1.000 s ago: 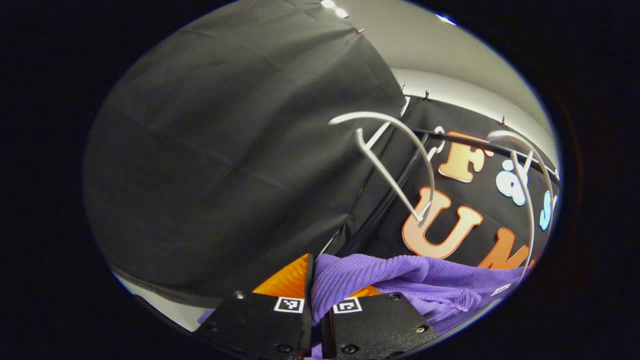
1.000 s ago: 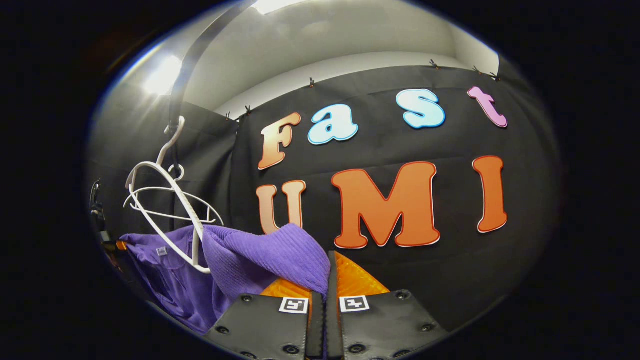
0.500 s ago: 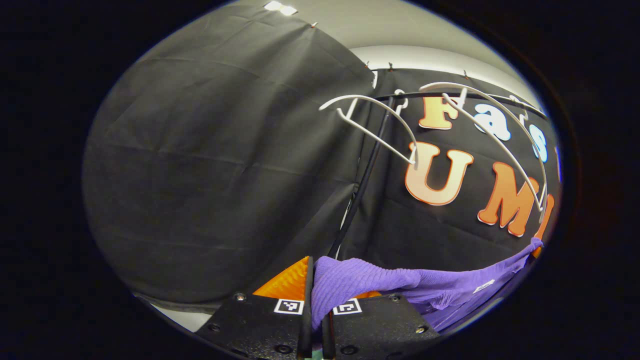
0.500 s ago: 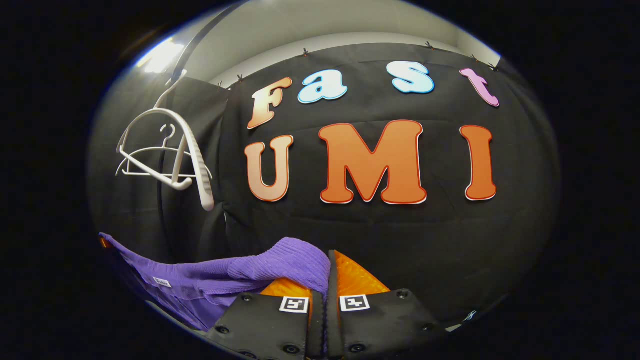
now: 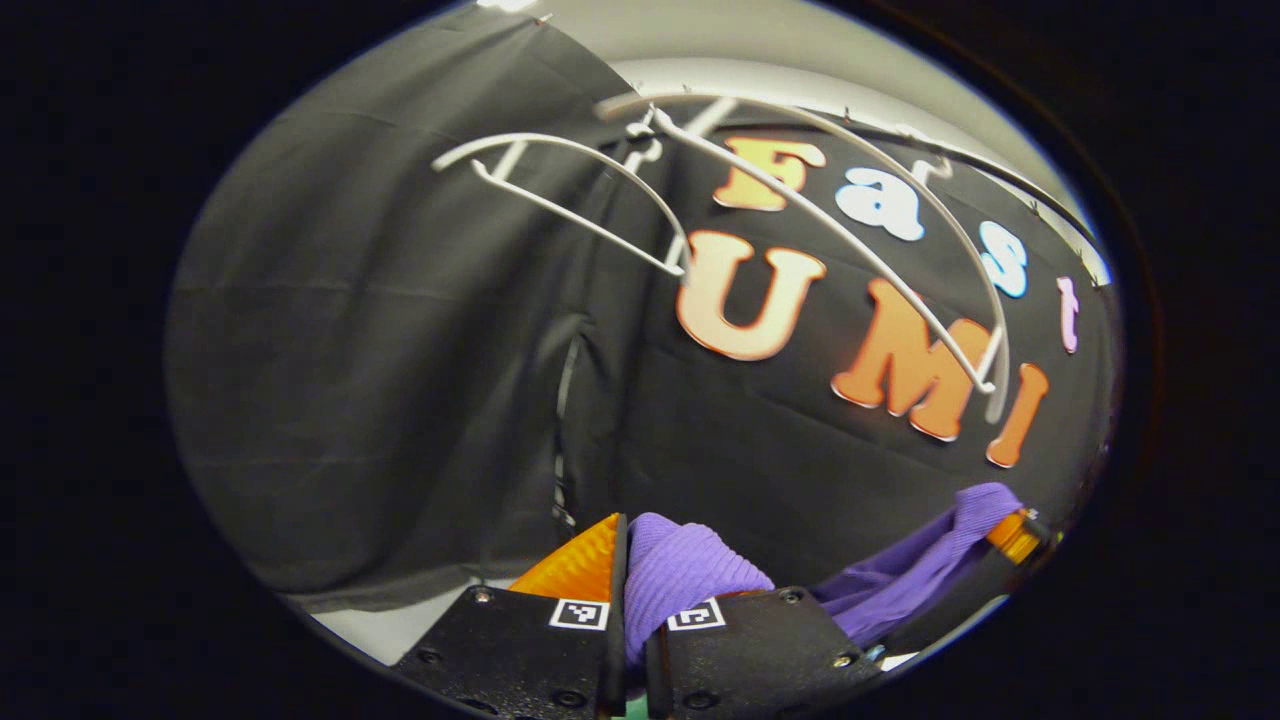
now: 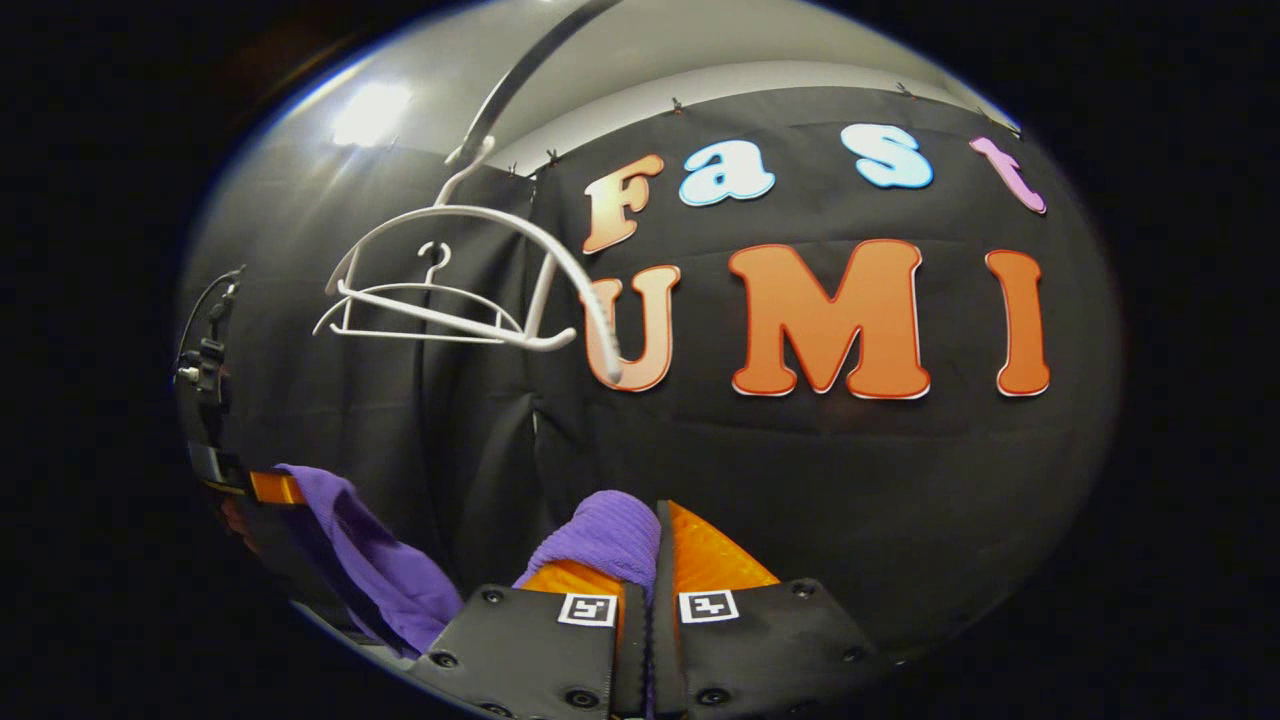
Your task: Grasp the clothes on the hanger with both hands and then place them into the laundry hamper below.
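Purple knit top [image 5: 680, 575] is clamped in both the left gripper [image 5: 628, 570] and right gripper [image 6: 650, 560] jaws, slung between them below the bare white hangers [image 6: 450, 300]; hamper's presumably underneath, so straight down.

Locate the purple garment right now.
Off the hangers: the purple garment is pinched between the left tool and right tool, slung below both hangers.

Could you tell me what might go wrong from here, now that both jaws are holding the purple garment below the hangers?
1. Each grip is just a small fold of the purple garment; sagging cloth could slip from the left gripper or right gripper.
2. The white hangers hang close above; lifting could snag them.
3. The hamper is unseen, so lowering goes unguided.
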Demonstrator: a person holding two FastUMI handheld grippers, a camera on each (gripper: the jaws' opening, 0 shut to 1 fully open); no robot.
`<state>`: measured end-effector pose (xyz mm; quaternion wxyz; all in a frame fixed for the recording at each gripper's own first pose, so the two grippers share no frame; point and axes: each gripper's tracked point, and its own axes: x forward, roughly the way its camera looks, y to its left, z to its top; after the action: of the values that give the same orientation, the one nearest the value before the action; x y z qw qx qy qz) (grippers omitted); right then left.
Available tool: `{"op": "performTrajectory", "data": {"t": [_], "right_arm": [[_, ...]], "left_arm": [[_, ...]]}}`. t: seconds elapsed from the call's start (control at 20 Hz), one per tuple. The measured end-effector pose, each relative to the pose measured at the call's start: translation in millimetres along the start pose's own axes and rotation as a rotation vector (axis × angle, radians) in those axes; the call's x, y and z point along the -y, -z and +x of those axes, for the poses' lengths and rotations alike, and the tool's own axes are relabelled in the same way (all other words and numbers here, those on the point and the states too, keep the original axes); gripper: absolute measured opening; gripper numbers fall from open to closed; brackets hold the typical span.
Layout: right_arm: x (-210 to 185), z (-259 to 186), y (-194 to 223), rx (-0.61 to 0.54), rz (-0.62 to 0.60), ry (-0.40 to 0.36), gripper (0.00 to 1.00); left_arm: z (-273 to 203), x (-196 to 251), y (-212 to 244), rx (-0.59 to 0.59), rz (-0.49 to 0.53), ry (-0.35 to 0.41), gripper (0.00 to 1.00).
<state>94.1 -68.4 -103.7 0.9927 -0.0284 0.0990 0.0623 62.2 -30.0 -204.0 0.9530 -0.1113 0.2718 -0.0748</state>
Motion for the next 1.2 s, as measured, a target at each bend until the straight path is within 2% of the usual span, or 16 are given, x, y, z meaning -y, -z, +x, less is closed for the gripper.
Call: {"op": "performTrajectory", "data": {"t": [0.15, 0.2, 0.3, 0.45, 0.6, 0.8, 0.85, 0.9, 0.95, 1.0, 1.05, 1.1, 1.2], "right_arm": [[-20, -3, 61, -0.130, 0.023, -0.052, 0.10], [-21, -5, 90, -0.193, 0.019, -0.056, 0.10], [-23, -8, 138, -0.296, 0.034, -0.059, 0.10], [-26, -19, 211, -0.455, 0.093, -0.056, 0.10], [-24, -39, 268, -0.586, 0.129, -0.037, 0.10], [-8, -48, 300, -0.665, 0.159, 0.008, 0.10], [-6, -52, 302, -0.676, 0.164, 0.014, 0.13], [-5, -56, 305, -0.689, 0.164, 0.013, 0.13], [-4, -61, 307, -0.707, 0.159, 0.007, 0.21], [-3, -66, 314, -0.728, 0.151, 0.001, 0.21], [-4, -71, 319, -0.744, 0.150, -0.010, 0.22], [-5, -73, 322, -0.753, 0.151, -0.015, 0.35], [-4, -83, 329, -0.772, 0.159, -0.020, 0.73]], "left_arm": [[11, 55, 63, -0.142, 0.034, 0.147, 0.10], [16, 66, 88, -0.207, 0.058, 0.167, 0.10], [19, 71, 132, -0.333, 0.112, 0.162, 0.12], [11, 59, 200, -0.478, 0.095, 0.125, 0.10], [-6, 45, 236, -0.606, 0.085, 0.099, 0.12], [-10, 40, 253, -0.647, 0.012, 0.060, 0.22], [-11, 41, 253, -0.648, 0.011, 0.060, 0.24], [-13, 40, 252, -0.650, 0.007, 0.064, 0.23], [-13, 41, 250, -0.654, 0.004, 0.068, 0.22], [-13, 40, 250, -0.660, 0.008, 0.068, 0.26], [-15, 37, 250, -0.670, 0.017, 0.061, 0.36], [-19, 30, 255, -0.678, 0.026, 0.051, 0.40], [-26, 20, 258, -0.698, 0.033, 0.022, 0.68]]}}
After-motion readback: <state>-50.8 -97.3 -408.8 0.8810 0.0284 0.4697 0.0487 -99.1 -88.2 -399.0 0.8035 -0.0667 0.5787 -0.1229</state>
